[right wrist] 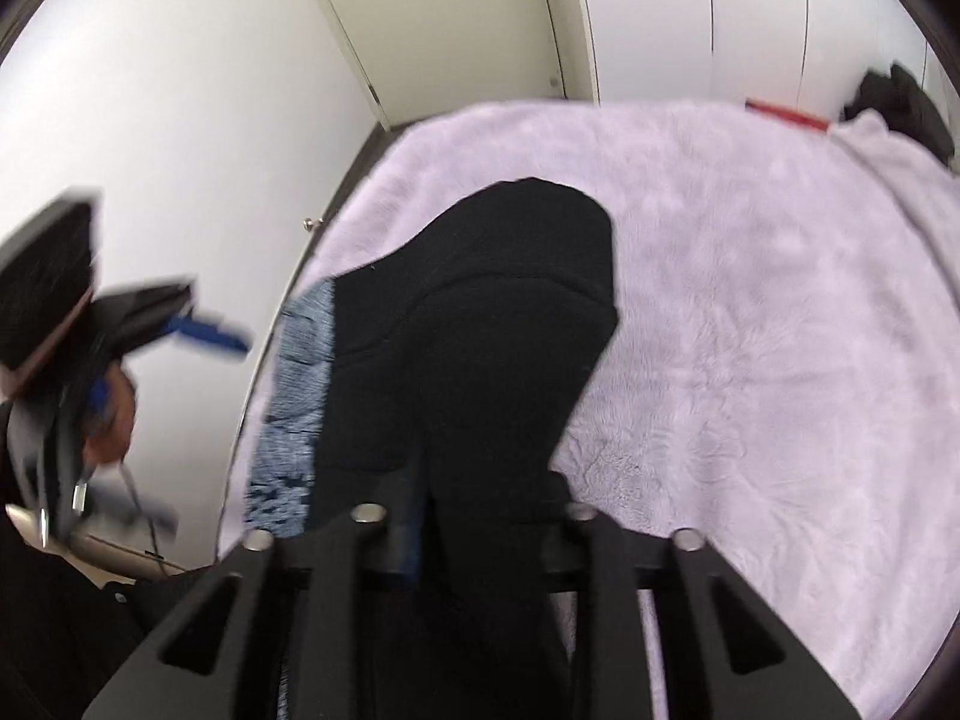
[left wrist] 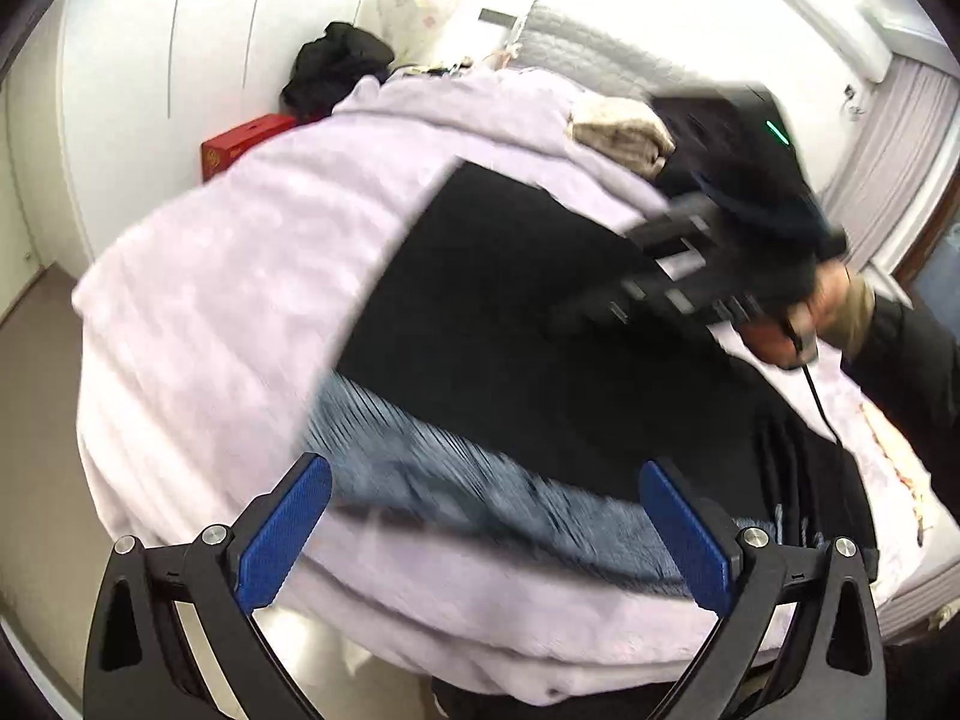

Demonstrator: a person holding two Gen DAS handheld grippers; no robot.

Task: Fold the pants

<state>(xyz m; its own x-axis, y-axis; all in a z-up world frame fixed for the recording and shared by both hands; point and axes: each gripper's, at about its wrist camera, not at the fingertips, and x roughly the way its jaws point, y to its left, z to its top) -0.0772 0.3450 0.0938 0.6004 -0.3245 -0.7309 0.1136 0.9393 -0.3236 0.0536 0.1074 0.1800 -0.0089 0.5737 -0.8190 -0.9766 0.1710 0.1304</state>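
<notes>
Black pants (left wrist: 516, 324) lie across a lilac fleece blanket (left wrist: 240, 276) on a bed, with a blue-grey patterned inner side (left wrist: 456, 480) showing along their near edge. My left gripper (left wrist: 486, 516) is open and empty, just above that near edge. My right gripper (right wrist: 480, 516) is shut on the black pants (right wrist: 492, 312), which drape up from the blanket (right wrist: 750, 330) into its jaws. The right gripper also shows blurred in the left wrist view (left wrist: 690, 252), over the far part of the pants.
A beige folded garment (left wrist: 618, 132) and dark clothes (left wrist: 336, 66) lie at the bed's far end, next to a red box (left wrist: 240, 144). White wardrobe doors (right wrist: 180, 120) stand beside the bed. The floor (left wrist: 36, 420) is to the left.
</notes>
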